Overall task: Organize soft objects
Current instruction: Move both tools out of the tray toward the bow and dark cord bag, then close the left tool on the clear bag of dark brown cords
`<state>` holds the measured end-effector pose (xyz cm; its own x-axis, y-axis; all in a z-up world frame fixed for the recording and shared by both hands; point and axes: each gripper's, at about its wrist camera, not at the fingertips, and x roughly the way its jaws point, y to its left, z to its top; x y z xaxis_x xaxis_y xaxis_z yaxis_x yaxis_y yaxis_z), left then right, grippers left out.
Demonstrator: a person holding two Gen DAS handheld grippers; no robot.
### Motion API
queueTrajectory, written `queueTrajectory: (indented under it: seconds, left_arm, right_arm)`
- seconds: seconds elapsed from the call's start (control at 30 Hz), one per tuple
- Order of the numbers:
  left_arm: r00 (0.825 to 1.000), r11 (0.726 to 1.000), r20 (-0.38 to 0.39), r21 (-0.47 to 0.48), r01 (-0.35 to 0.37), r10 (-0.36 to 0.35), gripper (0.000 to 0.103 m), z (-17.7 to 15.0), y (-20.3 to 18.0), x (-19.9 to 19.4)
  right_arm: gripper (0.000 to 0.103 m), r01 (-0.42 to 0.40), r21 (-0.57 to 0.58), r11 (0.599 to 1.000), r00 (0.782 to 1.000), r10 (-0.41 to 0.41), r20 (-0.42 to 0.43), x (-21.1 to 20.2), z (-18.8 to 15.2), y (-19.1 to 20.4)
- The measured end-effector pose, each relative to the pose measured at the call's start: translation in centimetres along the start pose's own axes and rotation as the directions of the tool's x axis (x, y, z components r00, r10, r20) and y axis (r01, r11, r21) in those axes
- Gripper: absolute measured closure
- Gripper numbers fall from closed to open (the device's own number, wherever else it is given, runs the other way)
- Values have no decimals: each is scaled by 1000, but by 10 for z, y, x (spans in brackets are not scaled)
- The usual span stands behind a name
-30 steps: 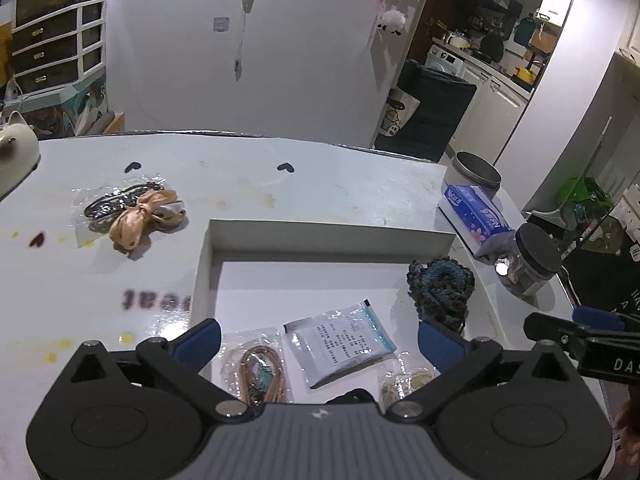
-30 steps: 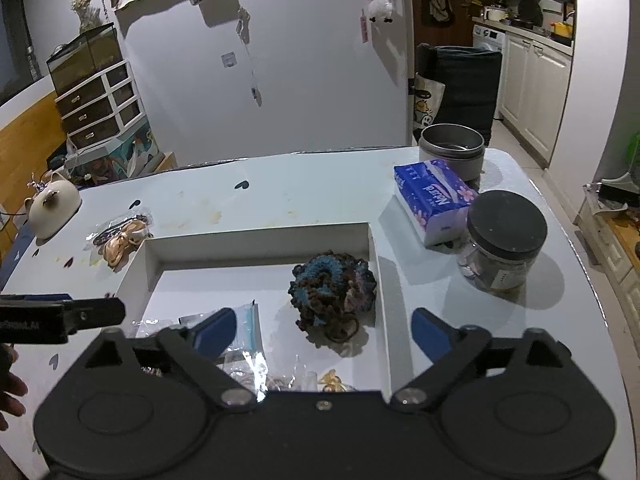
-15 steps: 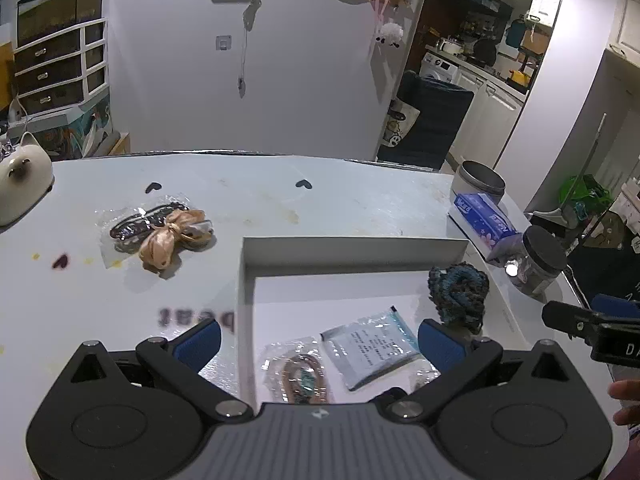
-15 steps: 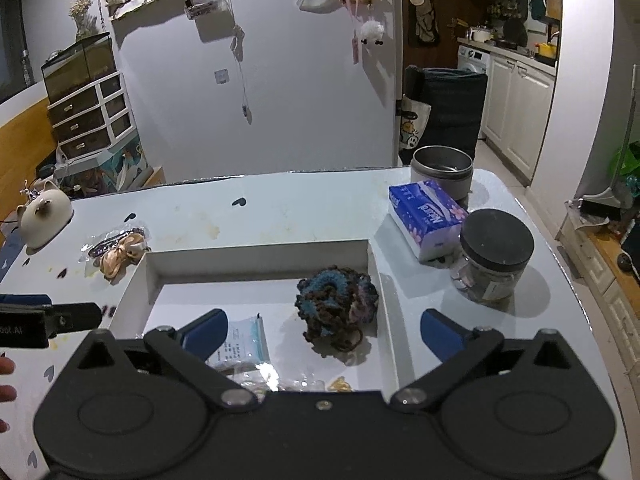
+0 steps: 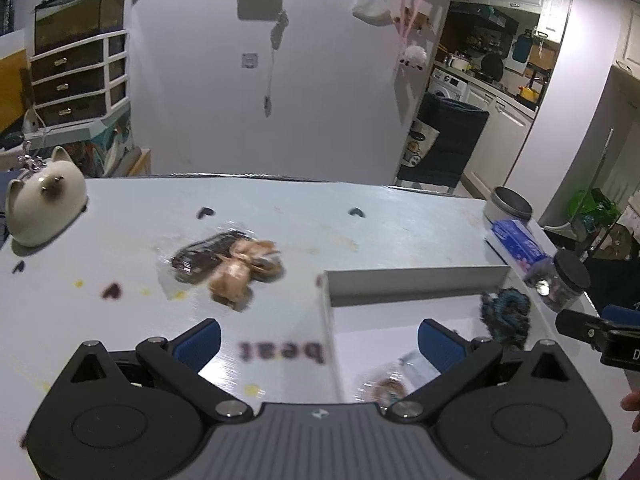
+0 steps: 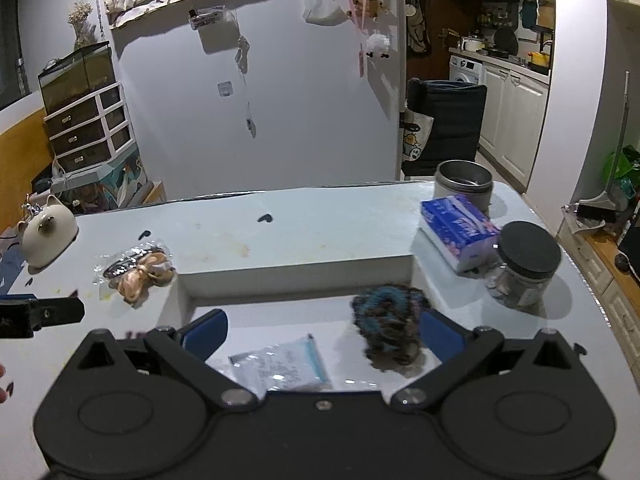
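Your left gripper (image 5: 318, 338) sits nearest, fingers spread wide and holding nothing, straddling the left wall of the white tray (image 5: 416, 280); your right gripper (image 6: 322, 334) is likewise spread and empty over the tray's near half; inside the tray lie a printed sachet (image 6: 286, 364) near the front edge and the blue-brown crochet scrunchie (image 6: 390, 326) toward its right wall; the remaining soft item, the bagged peach bow (image 5: 240, 270), lies on the table (image 5: 120, 320) left of the tray, well apart from the left fingers, cat figurine (image 5: 42, 200) at the far left corner; tissue pack (image 6: 460, 230), jar (image 6: 524, 268) and tin (image 6: 464, 180) stand by the right edge; step looks like reach for the bow; steer left gripper forward-left, drop low, bracket the bow's knot not just the slippery wrapper, close gently; versus a second ago, left camera has swung left: the bow is nearer centre, the tray has slid right; right view barely changed.
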<state>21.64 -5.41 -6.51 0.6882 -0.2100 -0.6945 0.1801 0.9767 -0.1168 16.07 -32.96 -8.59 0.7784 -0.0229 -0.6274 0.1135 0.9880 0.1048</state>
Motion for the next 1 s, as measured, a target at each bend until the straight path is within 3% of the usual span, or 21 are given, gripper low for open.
queueTrajectory:
  seconds: [0.53,0.83,1.0]
  left_arm:
    - [998,1000,63,16,18,-19,0,30,112,7]
    - [991,981,57,161,106,-117,0,56,154,46]
    - [984,958,32,235,161,-173,7,66,166,77]
  right_arm:
    - [0,-3,-9,1000,1000,3,14,27,14,108]
    - [0,-25,34,999,1000,26,-13,50,33,158]
    - [0,-37,59,998,997,41,-66,74,44,177]
